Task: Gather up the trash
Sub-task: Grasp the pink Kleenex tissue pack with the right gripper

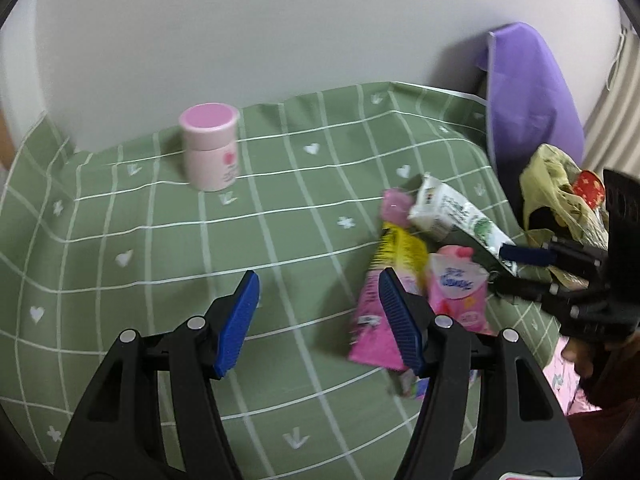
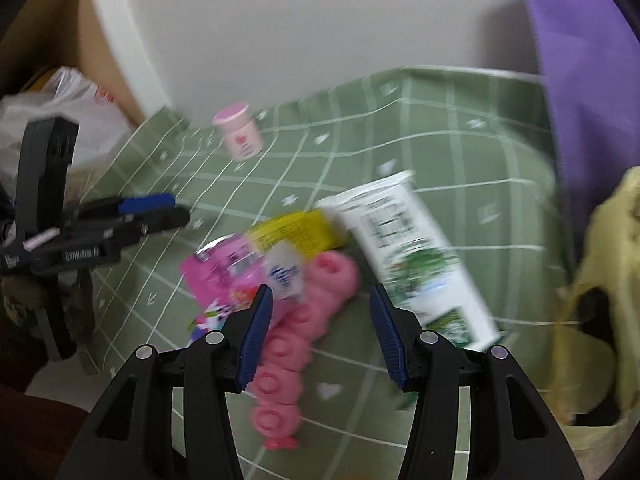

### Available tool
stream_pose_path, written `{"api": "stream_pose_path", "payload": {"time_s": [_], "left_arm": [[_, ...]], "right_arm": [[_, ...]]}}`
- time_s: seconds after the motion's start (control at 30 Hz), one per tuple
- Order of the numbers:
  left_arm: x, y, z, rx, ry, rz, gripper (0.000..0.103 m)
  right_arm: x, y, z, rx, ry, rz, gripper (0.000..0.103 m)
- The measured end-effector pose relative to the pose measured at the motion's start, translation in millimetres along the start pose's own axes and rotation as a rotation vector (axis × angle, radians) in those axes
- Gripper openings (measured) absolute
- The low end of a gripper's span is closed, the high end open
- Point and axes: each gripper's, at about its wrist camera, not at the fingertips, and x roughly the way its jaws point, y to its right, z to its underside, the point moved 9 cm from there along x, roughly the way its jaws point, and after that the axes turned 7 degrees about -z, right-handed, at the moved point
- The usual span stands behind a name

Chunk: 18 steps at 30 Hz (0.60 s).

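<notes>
Left wrist view, read from the left: a pink lidded jar (image 1: 210,147) stands upright near the wall on the green checked tablecloth (image 1: 120,240), well apart from the rest. The left gripper (image 1: 318,320) hovers over bare cloth with its jaws spread wide and nothing between them. Just right of it lies the trash pile: a pink and yellow wrapper (image 1: 390,292), a small pink pouch (image 1: 460,284) and a white and green carton (image 1: 456,212), all touching or overlapping. Farther right, the yellow-green trash bag (image 1: 560,188) gapes at the table's edge, with something red already inside.

Right wrist view shows the right gripper (image 2: 320,330) also wide open and empty, poised above a pink ridged plastic piece (image 2: 296,344), with the carton (image 2: 416,256) just beside its right finger. The picture is blurred, so finer contact cannot be judged.

Collection looks barely begun: the bag holds little, and the whole pile still lies on the cloth.
</notes>
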Motion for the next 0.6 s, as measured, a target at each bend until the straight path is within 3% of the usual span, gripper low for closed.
{"api": "stream_pose_path", "payload": {"time_s": [0.17,0.33,0.5,0.6], "left_arm": [[-3.1,-20.2,-0.2,-0.047,0.006,-0.019,0.059],[-3.1,-24.7,-2.9,-0.057,0.006,-0.018,0.059],[-0.7,-19.3,-4.4,-0.038,0.004,-0.010,0.059],[-2.6,-12.5,-6.0,-0.031,0.013,0.008,0.059]], "right_arm": [[26.5,-19.2,6.8,-0.065,-0.051,-0.001,0.044],[32.4,-22.3,5.2,-0.159,-0.054,0.097,0.022],[23.0,-19.4,2.1,-0.131,-0.033,0.047,0.007],[12.2,-16.0,-2.9,-0.115,-0.002,0.040,0.006]]}}
